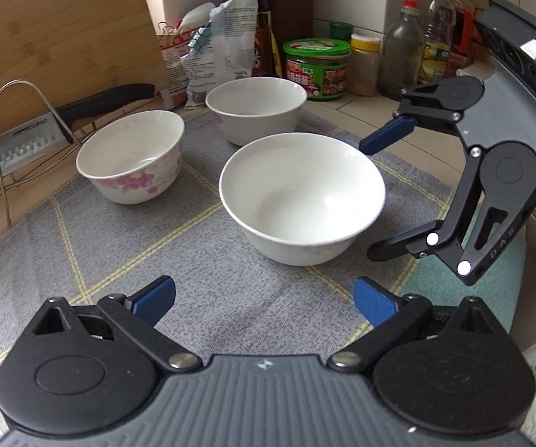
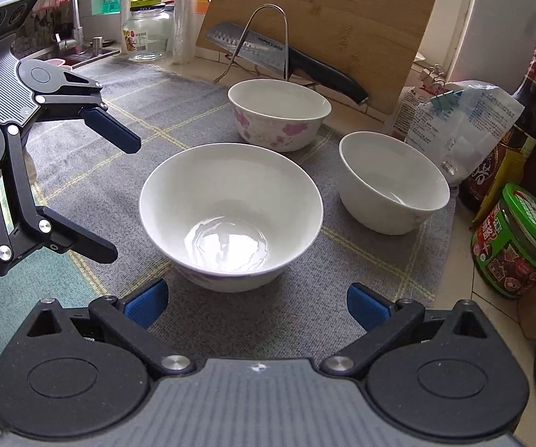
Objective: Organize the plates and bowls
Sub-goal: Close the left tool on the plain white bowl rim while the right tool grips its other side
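Three bowls stand upright and apart on a grey checked mat (image 1: 126, 253) covering the surface; the wide white bowl (image 1: 301, 197) sits nearest both cameras, the pink-flowered bowl (image 1: 132, 156) behind it toward the knife rack (image 1: 18, 119), the plain white bowl (image 1: 256, 110) behind it toward the green-lidded jar (image 1: 316, 69); the left hand-held gripper (image 1: 264, 300) and right hand-held gripper (image 2: 257, 305) both hover spread wide, empty, short of the wide bowl.

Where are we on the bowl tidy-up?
Done: nothing; wide white bowl, floral bowl and small white bowl sit apart on the grey mat. In hand: nothing; left gripper and right gripper open. Left: all stacking.
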A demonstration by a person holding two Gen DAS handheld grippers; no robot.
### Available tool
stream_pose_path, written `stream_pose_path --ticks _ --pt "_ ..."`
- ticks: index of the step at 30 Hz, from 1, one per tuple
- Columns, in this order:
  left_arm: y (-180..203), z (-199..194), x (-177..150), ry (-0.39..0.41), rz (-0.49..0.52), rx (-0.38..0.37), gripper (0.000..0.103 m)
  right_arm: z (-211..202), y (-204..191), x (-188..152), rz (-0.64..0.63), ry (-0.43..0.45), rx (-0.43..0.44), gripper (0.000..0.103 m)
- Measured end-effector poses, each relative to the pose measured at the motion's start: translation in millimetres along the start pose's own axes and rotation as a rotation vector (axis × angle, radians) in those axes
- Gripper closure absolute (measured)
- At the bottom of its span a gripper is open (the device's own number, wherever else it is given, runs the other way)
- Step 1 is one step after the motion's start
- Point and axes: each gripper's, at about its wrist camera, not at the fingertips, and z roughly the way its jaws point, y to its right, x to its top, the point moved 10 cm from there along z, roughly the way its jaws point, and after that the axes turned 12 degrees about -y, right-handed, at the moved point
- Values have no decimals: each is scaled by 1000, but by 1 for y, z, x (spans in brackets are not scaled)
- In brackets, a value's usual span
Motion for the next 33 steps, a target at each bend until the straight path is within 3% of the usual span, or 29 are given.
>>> stream_pose_path --ticks 5,12,18,26,33 --pt "2 9 8 -1 71 -11 6 3 0 6 -71 0 18 0" --pt "5 16 19 -7 159 -82 14 5 -2 12 -166 -8 63 0" --pt "9 19 26 -8 250 -139 24 7 -10 14 -267 -20 94 8" --pt "10 20 30 3 331 -139 25 5 -11 19 -303 -15 112 15" --pt "10 17 27 2 344 -143 25 3 -14 21 -307 -25 97 16"
